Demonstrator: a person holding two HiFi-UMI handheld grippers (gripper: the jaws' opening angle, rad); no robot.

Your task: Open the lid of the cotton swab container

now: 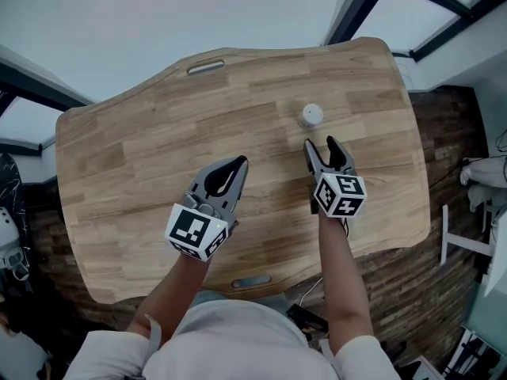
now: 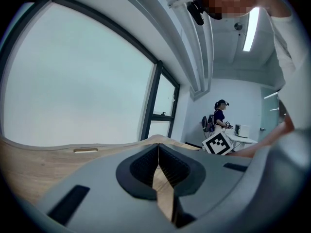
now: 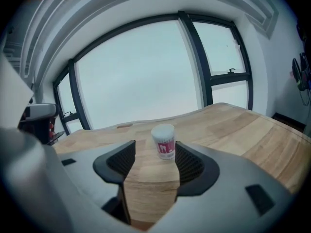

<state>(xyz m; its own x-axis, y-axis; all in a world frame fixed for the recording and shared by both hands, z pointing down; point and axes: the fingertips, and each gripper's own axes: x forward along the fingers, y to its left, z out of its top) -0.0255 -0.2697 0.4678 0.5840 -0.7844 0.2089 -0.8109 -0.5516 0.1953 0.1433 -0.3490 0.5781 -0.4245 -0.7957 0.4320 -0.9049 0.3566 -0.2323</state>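
Note:
A small round cotton swab container (image 1: 311, 115) with a white lid and a red label stands upright on the wooden table (image 1: 142, 157). My right gripper (image 1: 326, 145) hangs just short of it, open, with nothing between its jaws. In the right gripper view the container (image 3: 164, 141) shows a little beyond the jaws, off to the right pad's side. My left gripper (image 1: 241, 161) is shut and empty over the middle of the table, well left of the container. In the left gripper view its jaws meet along one line and the container is out of sight.
A slot handle (image 1: 206, 67) is cut in the table near its far edge. Windows with dark frames (image 3: 194, 57) run behind the table. A person (image 2: 219, 115) stands far off at a white desk in the left gripper view. Dark wooden floor (image 1: 455, 157) lies to the right.

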